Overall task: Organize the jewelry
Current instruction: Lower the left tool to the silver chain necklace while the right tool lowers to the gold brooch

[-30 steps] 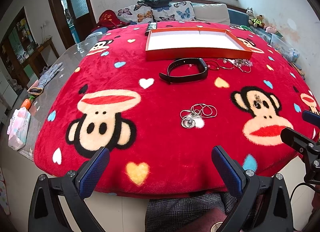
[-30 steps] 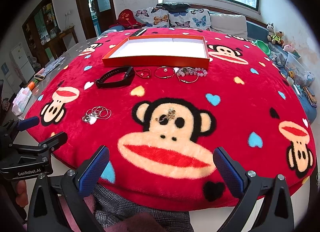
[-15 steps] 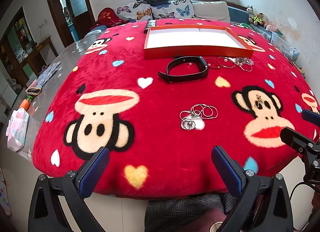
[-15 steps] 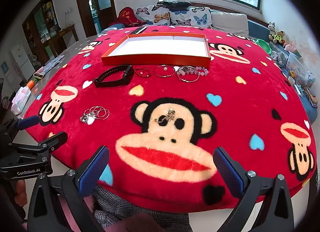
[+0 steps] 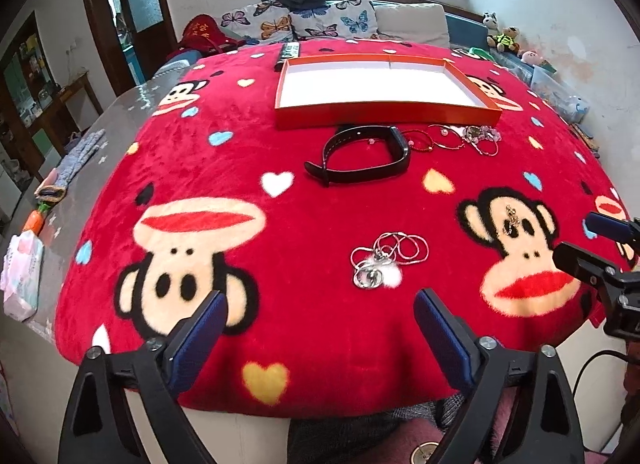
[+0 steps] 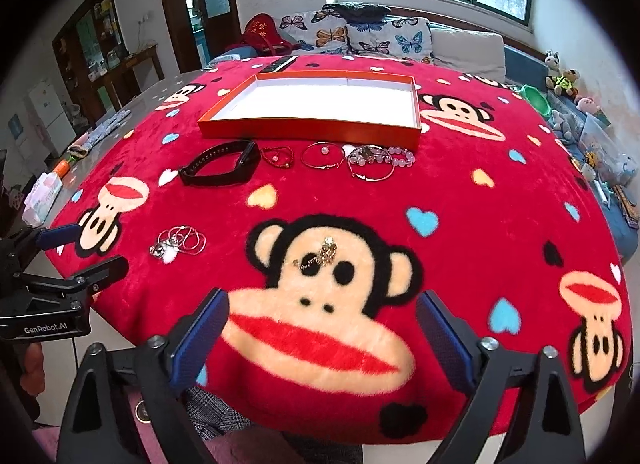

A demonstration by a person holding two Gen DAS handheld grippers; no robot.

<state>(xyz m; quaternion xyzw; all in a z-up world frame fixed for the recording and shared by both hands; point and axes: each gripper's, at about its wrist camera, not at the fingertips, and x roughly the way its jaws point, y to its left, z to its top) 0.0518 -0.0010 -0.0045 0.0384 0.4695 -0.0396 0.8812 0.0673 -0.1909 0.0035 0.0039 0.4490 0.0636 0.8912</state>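
Fingers of the left gripper are spread and hold nothing, while the silver necklace lies just above them at centre frame, nearer this hand than the right gripper, likewise spread.

**Item count on the red monkey-print blanket**

One shallow orange cardboard tray with a white inside. One black rubber wristband. One red beaded cord bracelet. Two thin gold wire bangles, one partly under one pale pink bead bracelet. One coiled silver chain necklace with a round pendant. One small gold chain piece. One black remote control.
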